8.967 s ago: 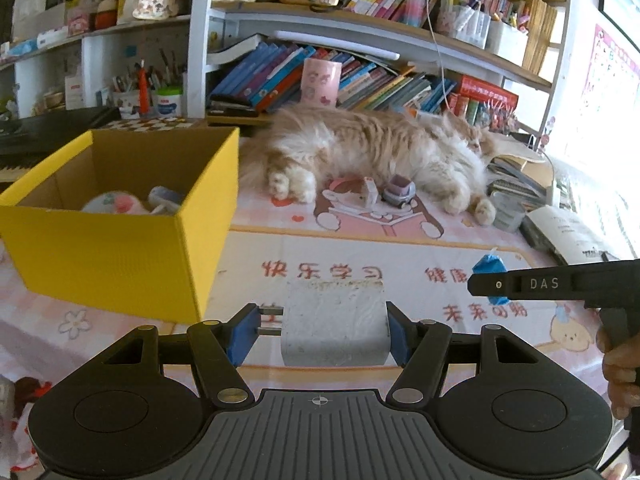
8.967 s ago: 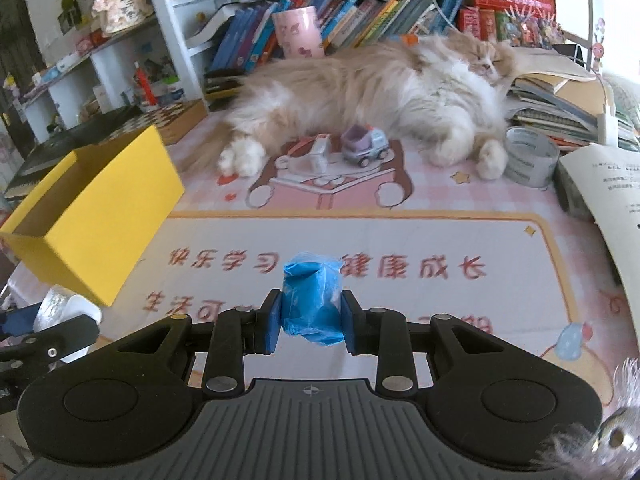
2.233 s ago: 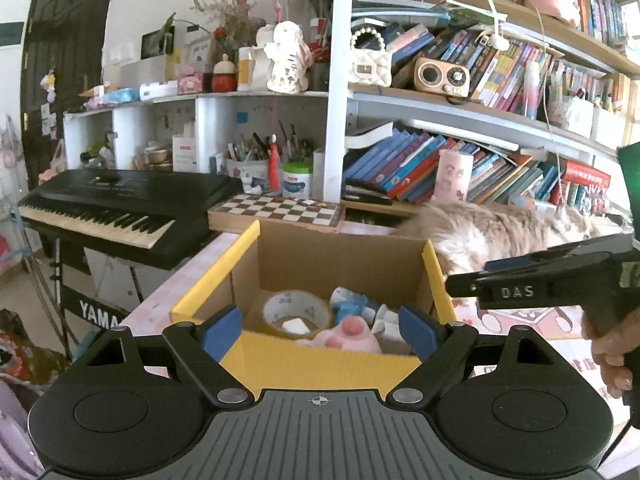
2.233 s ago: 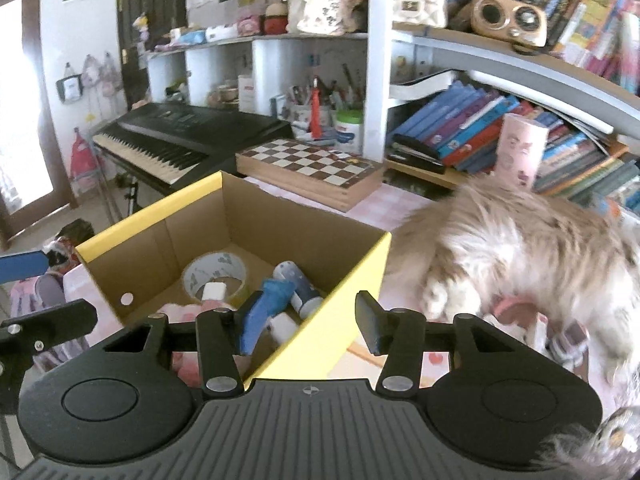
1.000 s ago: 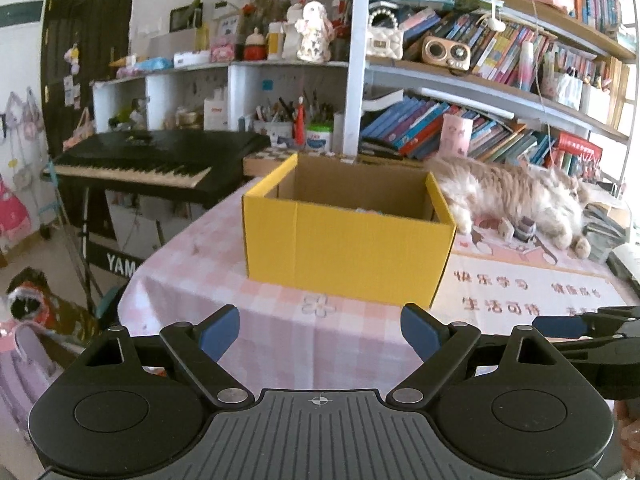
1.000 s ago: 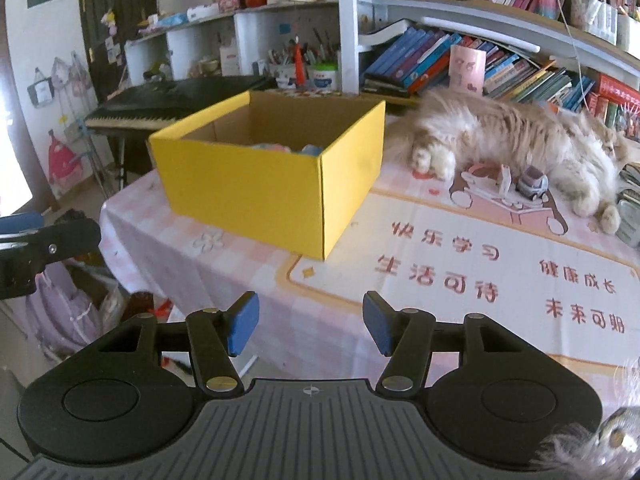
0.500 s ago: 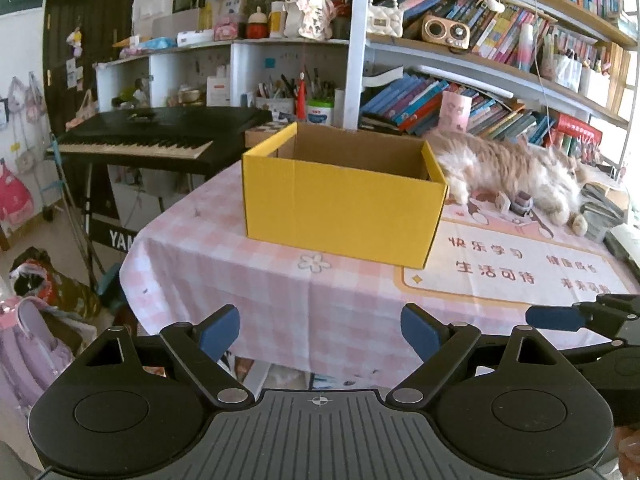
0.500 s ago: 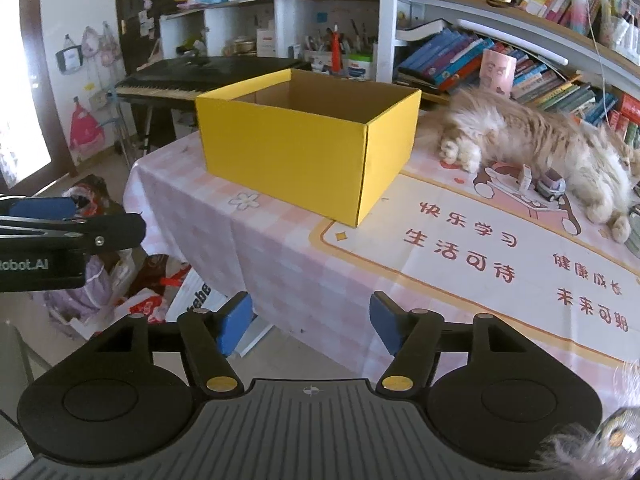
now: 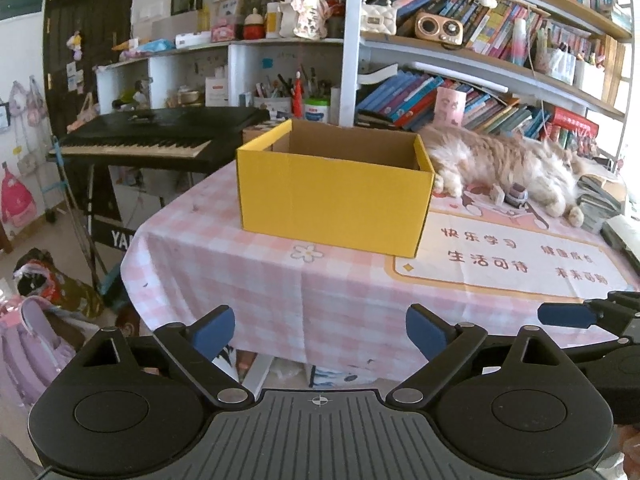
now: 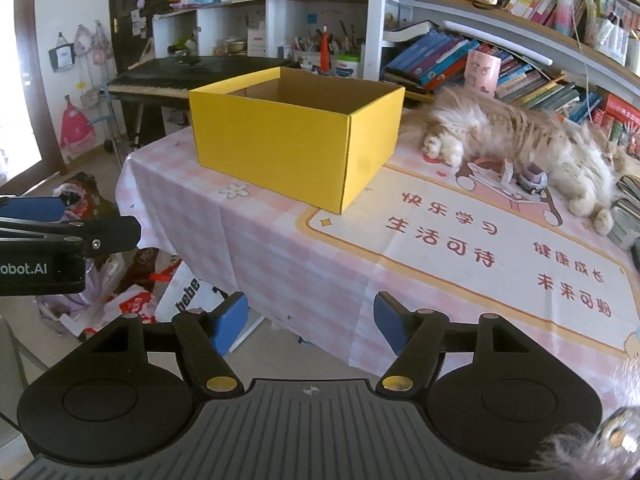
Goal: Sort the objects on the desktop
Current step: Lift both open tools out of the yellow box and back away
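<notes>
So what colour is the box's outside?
Bright yellow box, plain brown cardboard inside; the right wrist view shows it best.

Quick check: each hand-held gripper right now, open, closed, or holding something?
Left hand-held gripper: open, empty.
Right hand-held gripper: open, empty, jaws just been opening.

A yellow box point(image 9: 335, 196) is seen standing on the checked surface point(image 9: 280, 280) beyond the wide-open, empty left hand-held gripper point(image 9: 320, 330), with a cat point(image 9: 504, 164) lying just beside it.
</notes>
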Demonstrator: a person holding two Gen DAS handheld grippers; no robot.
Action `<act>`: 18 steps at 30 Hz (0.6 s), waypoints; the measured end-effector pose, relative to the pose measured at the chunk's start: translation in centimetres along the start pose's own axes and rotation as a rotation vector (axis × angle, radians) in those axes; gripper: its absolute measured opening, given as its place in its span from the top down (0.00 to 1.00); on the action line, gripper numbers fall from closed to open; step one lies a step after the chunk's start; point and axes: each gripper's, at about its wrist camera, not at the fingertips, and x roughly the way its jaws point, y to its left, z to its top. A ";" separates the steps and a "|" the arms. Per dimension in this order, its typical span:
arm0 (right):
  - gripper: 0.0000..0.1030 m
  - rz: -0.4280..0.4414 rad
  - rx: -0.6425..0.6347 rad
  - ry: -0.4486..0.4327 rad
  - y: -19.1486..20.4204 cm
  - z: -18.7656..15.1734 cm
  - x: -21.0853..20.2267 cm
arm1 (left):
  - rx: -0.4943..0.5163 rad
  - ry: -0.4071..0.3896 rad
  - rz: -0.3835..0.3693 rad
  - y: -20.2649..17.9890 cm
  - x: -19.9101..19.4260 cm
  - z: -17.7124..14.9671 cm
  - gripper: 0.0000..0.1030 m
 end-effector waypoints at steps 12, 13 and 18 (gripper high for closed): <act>0.30 -0.076 0.065 0.018 -1.5 -0.9 -0.5 | 0.065 0.022 -0.071 -2.1 0.9 0.3 0.07; 0.30 -0.084 0.072 0.019 -1.8 -0.9 -0.6 | 0.073 0.025 -0.082 -2.4 1.0 0.3 0.07; 0.30 -0.123 0.113 0.025 -3.0 -1.4 -1.0 | 0.122 0.035 -0.135 -4.0 1.7 0.4 0.07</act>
